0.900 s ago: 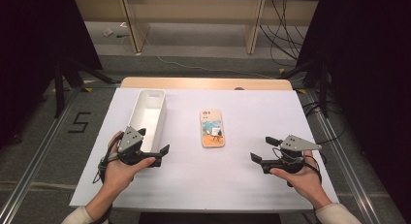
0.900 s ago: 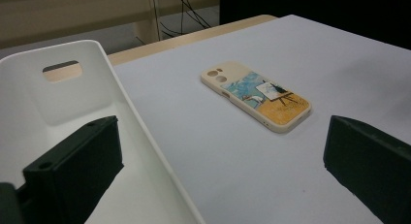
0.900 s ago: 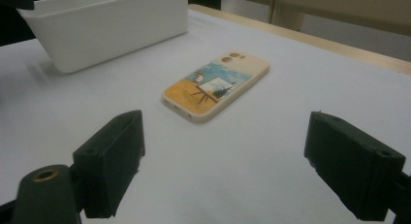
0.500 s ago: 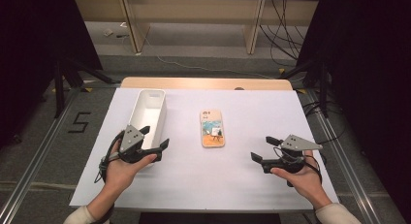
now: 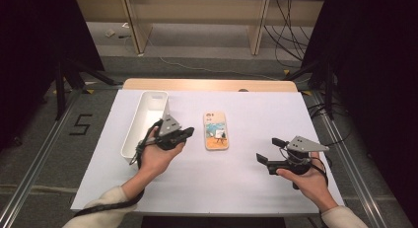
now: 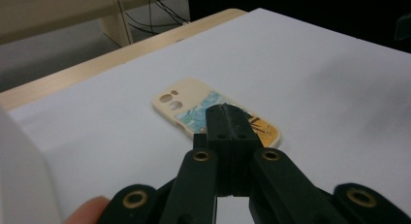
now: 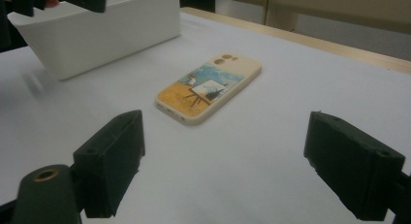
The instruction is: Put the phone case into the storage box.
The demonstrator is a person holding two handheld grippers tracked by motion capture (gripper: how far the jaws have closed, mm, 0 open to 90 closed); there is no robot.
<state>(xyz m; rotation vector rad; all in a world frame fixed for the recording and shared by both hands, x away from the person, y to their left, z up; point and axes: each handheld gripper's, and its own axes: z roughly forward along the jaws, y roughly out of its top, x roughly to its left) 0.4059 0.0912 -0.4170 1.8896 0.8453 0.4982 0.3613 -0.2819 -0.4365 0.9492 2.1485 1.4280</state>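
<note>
High view: left gripper (image 5: 186,133) sat closed and empty between the white bin (image 5: 146,120) and the phone case (image 5: 216,131) at mid-table, just left of the case. Right gripper (image 5: 266,160) hung wide, near right. Advice: open the left jaws before the case edge, then come in low across its short width.

Left gripper view: pads (image 6: 228,118) pressed together, nothing between, case (image 6: 189,105) just beyond.

Right gripper view: jaws stood wide apart; case (image 7: 209,87) lay flat, cream rim, blue-and-orange print, camera holes at far end.
</note>
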